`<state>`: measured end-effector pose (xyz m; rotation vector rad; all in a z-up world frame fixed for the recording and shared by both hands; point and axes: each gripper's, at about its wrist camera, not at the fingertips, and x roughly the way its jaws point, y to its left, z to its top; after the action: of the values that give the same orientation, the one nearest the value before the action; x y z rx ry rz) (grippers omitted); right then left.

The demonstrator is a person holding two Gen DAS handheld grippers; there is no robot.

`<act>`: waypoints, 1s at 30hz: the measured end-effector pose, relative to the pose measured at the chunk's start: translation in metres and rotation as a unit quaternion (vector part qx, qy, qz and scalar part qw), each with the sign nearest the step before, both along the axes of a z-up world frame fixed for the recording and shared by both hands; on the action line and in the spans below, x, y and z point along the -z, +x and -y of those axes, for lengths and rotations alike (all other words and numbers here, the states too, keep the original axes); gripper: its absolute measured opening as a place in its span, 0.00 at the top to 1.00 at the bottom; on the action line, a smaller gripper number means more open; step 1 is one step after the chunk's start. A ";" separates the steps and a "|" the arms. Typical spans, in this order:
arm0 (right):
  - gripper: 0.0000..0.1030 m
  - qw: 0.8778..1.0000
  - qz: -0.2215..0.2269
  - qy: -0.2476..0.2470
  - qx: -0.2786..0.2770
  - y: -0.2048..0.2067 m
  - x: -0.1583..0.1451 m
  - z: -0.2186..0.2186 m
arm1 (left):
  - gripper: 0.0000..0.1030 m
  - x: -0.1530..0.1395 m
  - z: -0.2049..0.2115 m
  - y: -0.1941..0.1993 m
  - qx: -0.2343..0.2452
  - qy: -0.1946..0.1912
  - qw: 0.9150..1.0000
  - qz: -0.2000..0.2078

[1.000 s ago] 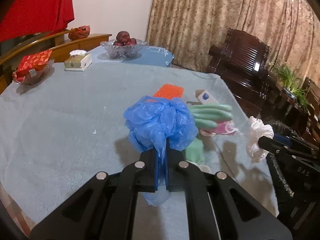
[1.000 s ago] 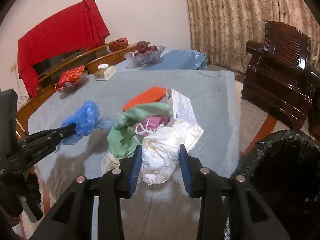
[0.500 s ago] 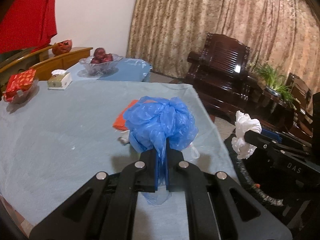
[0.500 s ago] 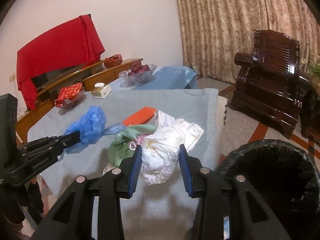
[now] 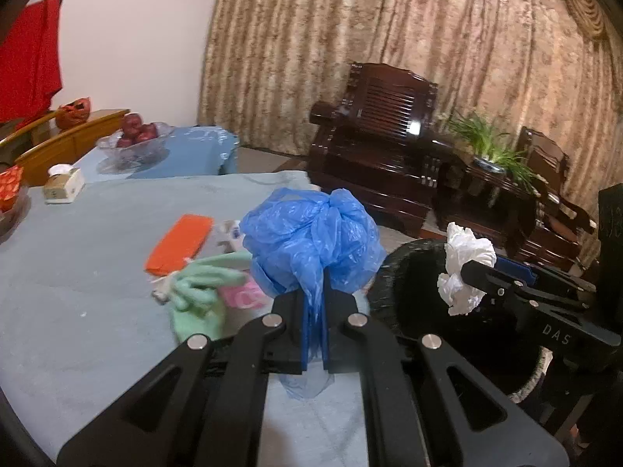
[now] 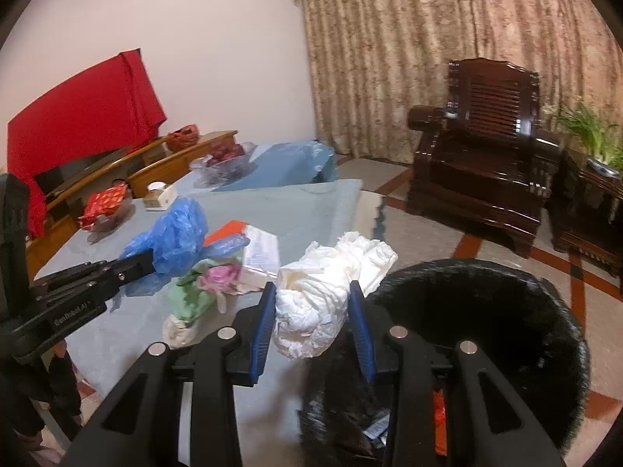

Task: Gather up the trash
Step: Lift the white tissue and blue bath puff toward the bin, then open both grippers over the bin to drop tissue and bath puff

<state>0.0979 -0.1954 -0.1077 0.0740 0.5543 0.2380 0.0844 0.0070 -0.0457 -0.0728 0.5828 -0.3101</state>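
Left wrist view: left hand-held gripper (image 5: 314,313) clenched on a crumpled blue plastic bag (image 5: 311,241); bag bulges above the pads, a tail hangs below them. Gripper sits over the counter (image 5: 78,280) edge, counter covered w/ grey-blue cloth. On counter behind the bag: orange flat pack (image 5: 179,243), green rubber glove (image 5: 202,280), pink item (image 5: 241,295) just beside glove. Far end: tissue box (image 5: 62,186), glass bowl of red fruit (image 5: 136,142). Right of frame: right hand-held gripper (image 5: 463,272) grasping a white crumpled wad (image 5: 463,268), positioned over the black-lined trash bin (image 5: 409,280). Bin stands on floor just beside counter edge.

Right wrist view: right hand-held gripper (image 6: 311,311) jaws part-way apart, pads pressing both sides of white crumpled wad (image 6: 323,292). Wad is at the near rim of the black-lined trash bin (image 6: 486,311); some litter visible inside bin, type unclear. Left hand-held gripper (image 6: 150,264) at left w/ blue plastic bag (image 6: 175,233), above the counter (image 6: 303,210). Green rubber glove (image 6: 190,299), pink item (image 6: 220,274), white carton (image 6: 261,257) and orange flat pack (image 6: 229,229) lie together on counter.
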 end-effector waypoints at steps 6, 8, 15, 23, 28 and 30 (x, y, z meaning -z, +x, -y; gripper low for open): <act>0.64 0.999 0.002 -0.001 0.041 -0.013 -0.002 0.034 | 0.96 0.001 0.033 0.003 0.039 0.002 0.999 0.000; 0.64 0.999 0.002 -0.003 0.054 -0.018 -0.002 0.042 | 0.96 0.002 0.044 0.004 0.055 0.000 0.998 -0.001; 0.64 0.995 -0.004 -0.008 0.102 -0.030 0.005 0.082 | 0.96 0.011 0.091 0.010 0.109 0.002 0.994 -0.006; 0.64 0.990 -0.013 -0.012 0.143 -0.040 0.013 0.115 | 0.96 0.025 0.131 0.020 0.145 0.004 0.989 -0.015; 0.64 0.987 -0.022 -0.013 0.160 -0.042 0.019 0.130 | 0.96 0.033 0.151 0.025 0.164 0.007 0.986 -0.022; 0.64 0.986 -0.027 -0.012 0.167 -0.042 0.024 0.136 | 0.96 0.037 0.159 0.026 0.172 0.007 0.985 -0.028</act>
<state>0.0558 -0.3318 -0.1315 0.1483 0.5894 -0.0977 0.1109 -0.1518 -0.0827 0.0332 0.6542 -0.6406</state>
